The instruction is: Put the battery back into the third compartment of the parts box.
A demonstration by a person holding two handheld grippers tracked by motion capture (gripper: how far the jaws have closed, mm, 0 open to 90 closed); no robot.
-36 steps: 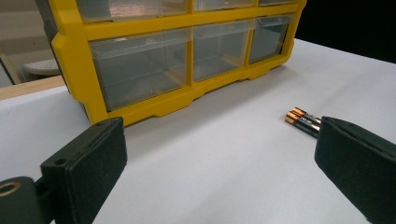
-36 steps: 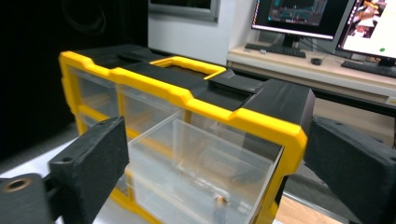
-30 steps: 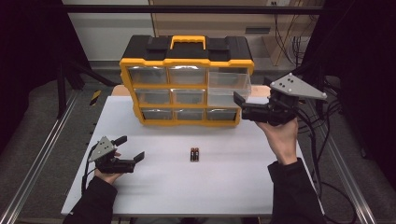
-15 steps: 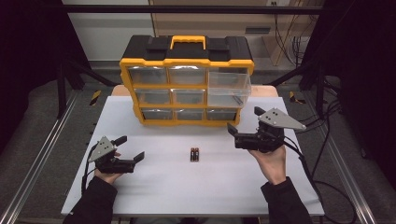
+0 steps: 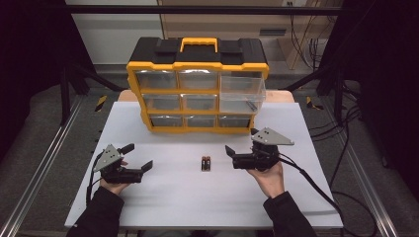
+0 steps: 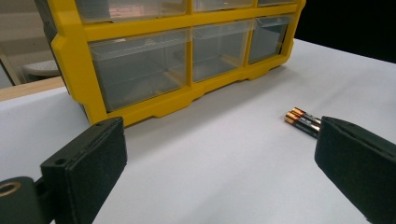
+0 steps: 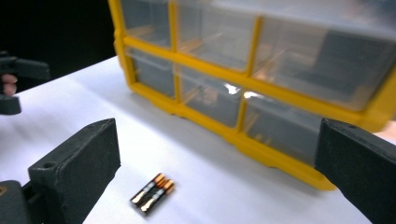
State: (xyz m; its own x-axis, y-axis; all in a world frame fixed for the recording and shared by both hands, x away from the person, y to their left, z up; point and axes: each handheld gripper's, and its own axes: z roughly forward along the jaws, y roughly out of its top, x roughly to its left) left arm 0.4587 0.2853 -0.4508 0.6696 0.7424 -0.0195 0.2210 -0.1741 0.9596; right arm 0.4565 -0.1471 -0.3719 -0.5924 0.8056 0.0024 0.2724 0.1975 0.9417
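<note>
- Right now the white table carries everything, with the person's forearms coming in from the six o'clock edge.
- At twelve o'clock on it stands the yellow drawer cabinet, black-topped, nine clear drawers; the top-right drawer is pulled out toward the person and looks empty (glare makes that hard to confirm).
- At about four o'clock the right gripper hovers low over the table with its jaws spread wide, aimed toward nine o'clock at the batteries and near them.
- At about eight o'clock the left gripper rests near the table with its jaws likewise spread and nothing between them, well apart from the batteries.
- Dead centre lie two batteries, side by side and touching, pointing toward the cabinet; the right gripper view shows them low between its pads.
- My read: the step in hand is picking up a battery with the right gripper for the open drawer. To do it well, lower until the pads straddle one cell, close across its width rather than its length, and take the nearer cell so the other is not rolled away.
</note>
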